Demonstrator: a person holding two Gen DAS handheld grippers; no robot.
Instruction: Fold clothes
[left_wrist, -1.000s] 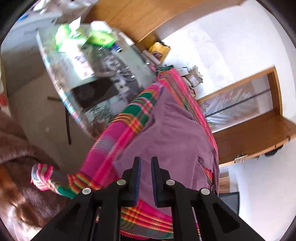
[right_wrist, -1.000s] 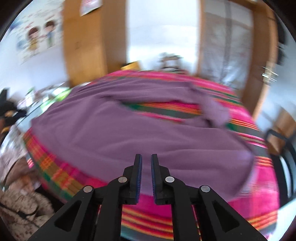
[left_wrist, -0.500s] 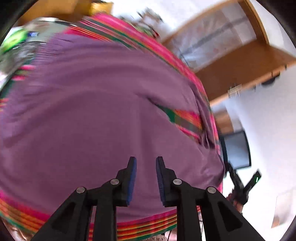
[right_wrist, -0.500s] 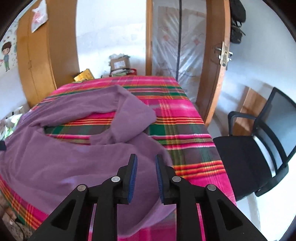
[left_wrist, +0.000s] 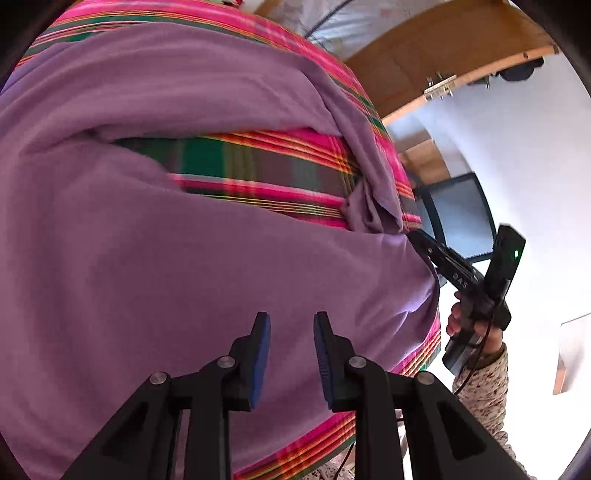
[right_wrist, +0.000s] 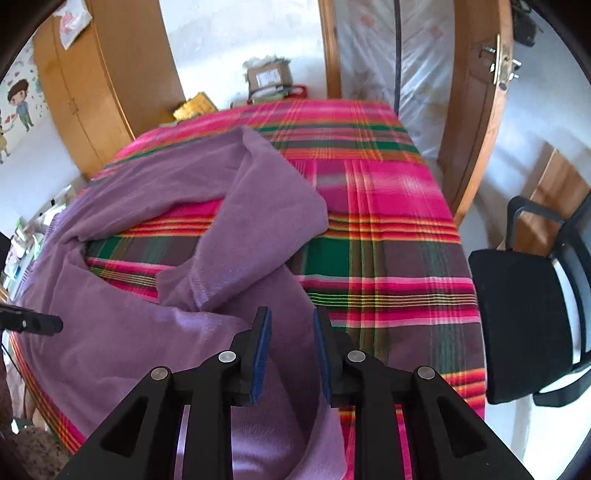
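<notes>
Both sets of fingers are spreading, pinching nothing: the purple garment (right_wrist: 122, 354) is lying directly beneath the right gripper (right_wrist: 291, 345), its long axis running toward the frame's upper left; the left gripper (left_wrist: 291, 350) is hovering over its broad body.

Purple garment (right_wrist: 147, 332) on plaid-covered bed (right_wrist: 388, 206)

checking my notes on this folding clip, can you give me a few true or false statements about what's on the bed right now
1. A purple fleece garment lies on a pink and green plaid bedcover. True.
2. The garment is folded into a neat square. False: it lies spread and rumpled, with plaid showing through a gap in it.
3. The right tongs are clamped on the garment. False: their jaws are opening and the pads press on nothing.
4. A black office chair stands beside the bed. True.
5. The left tongs hold a white towel. False: they are empty above the purple cloth, jaws opening.
</notes>
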